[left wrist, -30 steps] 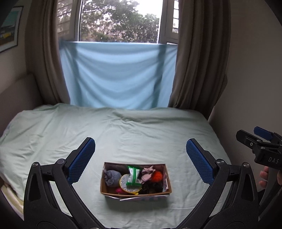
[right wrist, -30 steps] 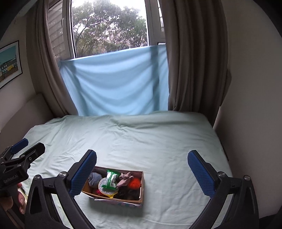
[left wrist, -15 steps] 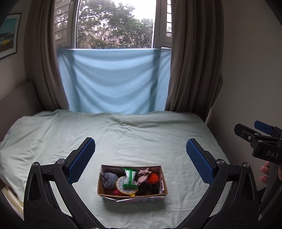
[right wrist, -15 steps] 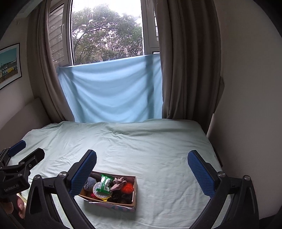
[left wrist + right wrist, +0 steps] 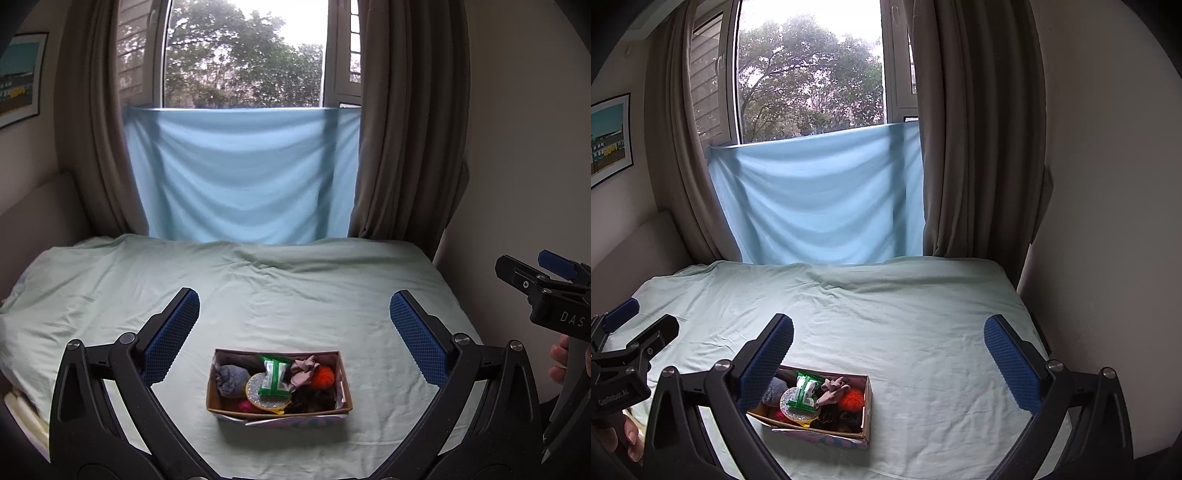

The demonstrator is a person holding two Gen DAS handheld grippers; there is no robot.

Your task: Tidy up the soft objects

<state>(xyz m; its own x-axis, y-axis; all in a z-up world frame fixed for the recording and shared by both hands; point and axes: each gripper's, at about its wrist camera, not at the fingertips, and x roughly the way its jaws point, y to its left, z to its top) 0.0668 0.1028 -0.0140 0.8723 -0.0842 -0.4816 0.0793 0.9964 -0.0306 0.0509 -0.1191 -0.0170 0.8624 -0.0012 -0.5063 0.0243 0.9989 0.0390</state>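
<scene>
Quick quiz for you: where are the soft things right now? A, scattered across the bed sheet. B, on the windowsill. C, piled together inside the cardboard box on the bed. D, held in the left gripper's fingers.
C: the grey ball, orange pompom and the rest sit inside the cardboard box on the bed.

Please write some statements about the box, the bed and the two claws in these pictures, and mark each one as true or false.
1. The cardboard box stands on the green bed sheet. True.
2. The left claw is shut on the grey sock. False: it is open and holds nothing; the grey sock lies in the box.
3. An orange fluffy ball lies at the right end of the box. True.
4. The box is empty. False: it holds several soft things, with a green packet on top.
5. The right claw is open and holds nothing. True.
</scene>
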